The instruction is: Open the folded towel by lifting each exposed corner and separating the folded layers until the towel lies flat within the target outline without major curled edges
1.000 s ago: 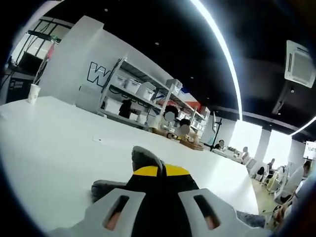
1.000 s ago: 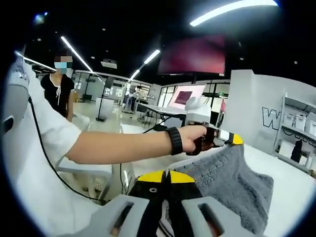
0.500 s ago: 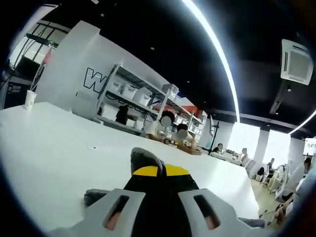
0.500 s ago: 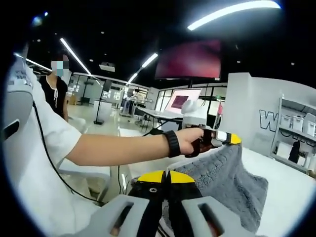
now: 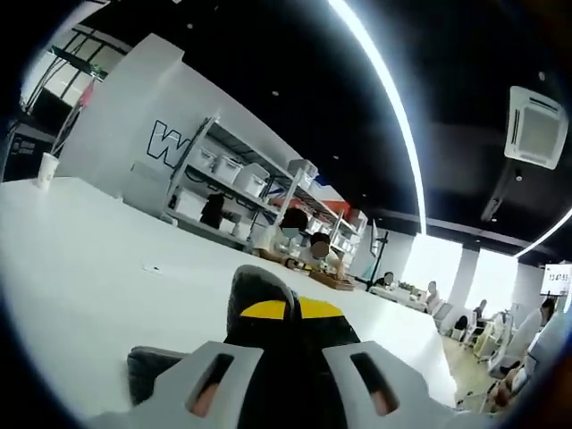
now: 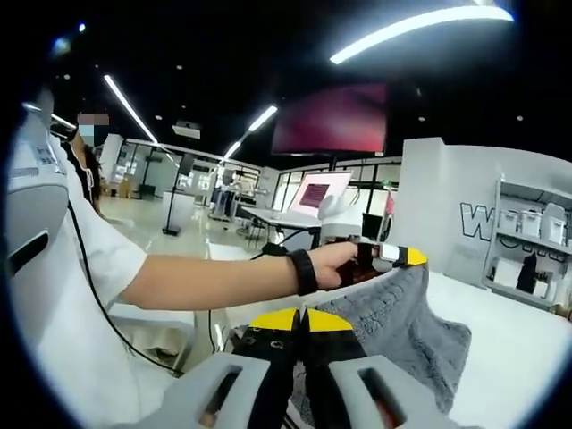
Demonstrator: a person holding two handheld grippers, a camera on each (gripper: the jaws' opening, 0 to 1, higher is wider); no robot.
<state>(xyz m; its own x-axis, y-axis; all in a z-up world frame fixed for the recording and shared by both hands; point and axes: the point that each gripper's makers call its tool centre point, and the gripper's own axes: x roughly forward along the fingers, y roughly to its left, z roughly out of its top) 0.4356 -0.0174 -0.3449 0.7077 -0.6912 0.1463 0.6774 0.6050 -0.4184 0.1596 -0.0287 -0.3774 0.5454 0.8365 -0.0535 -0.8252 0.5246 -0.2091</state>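
- In the left gripper view, the left gripper rises from 6 o'clock with its yellow-tipped jaws clenched on a tuft of grey towel, which pokes up just above the tips.
- A further dark fold of towel lies at about 7 o'clock, below the jaws, over the white table.
- A cup stands far off at 9 o'clock on the table edge; shelves with white bins run behind it toward 12 o'clock.
- In the right gripper view, a person's hand reaches in from 9 o'clock and carries the left gripper near centre, lifting one towel corner high.
- From that corner the towel hangs and drapes toward 4 o'clock, sagging between the two grips, its lower part resting toward the table at 3 o'clock.
- The right gripper stands at 6 o'clock, jaws pressed together; the towel sits right beside and behind the tips, so it looks like a pinch on the near edge, though the cloth between the jaws is not plainly seen.
- Judged by its thick looped pile and deep sag, the towel is soft, limp and light, not slippery; it will fold on itself if slack.
- The best hold is at the corners, pinching a single layer and keeping the edge taut between the grippers while spreading.
- No target outline is visible here.
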